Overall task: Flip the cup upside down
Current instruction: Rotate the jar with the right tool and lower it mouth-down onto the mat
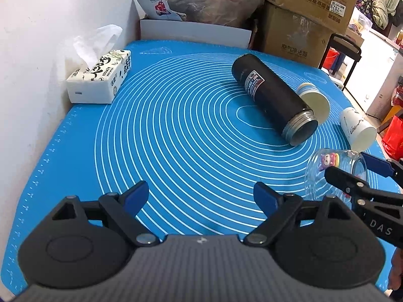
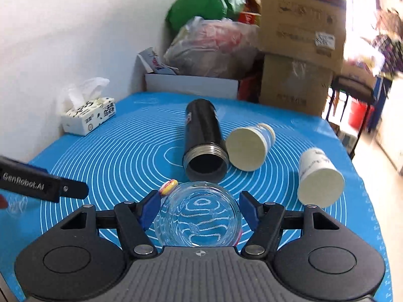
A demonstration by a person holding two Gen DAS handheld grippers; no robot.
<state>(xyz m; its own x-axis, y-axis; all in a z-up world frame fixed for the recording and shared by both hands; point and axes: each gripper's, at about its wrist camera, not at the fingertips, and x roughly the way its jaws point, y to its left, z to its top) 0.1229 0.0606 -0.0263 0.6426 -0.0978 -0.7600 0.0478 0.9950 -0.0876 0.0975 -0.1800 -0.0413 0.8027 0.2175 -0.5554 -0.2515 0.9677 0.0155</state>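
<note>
My right gripper (image 2: pixel 199 209) is clamped on the clear glass cup (image 2: pixel 197 217), blue pads on either side of its wall; the cup lies tilted on its side, a cartoon sticker (image 2: pixel 169 187) on its upper left. My left gripper (image 1: pixel 201 196) hangs with its fingers apart and nothing between them, over the blue mat (image 1: pixel 176 138) covering the surface. Beyond the cup, a black flask (image 2: pixel 202 141) lies on its side, two paper cups (image 2: pixel 248 148) tipped over to its right. A tissue pack (image 2: pixel 88 115) sits by the wall.

Clear glass cup (image 2: pixel 197 217), sideways, cartoon stickers
</note>
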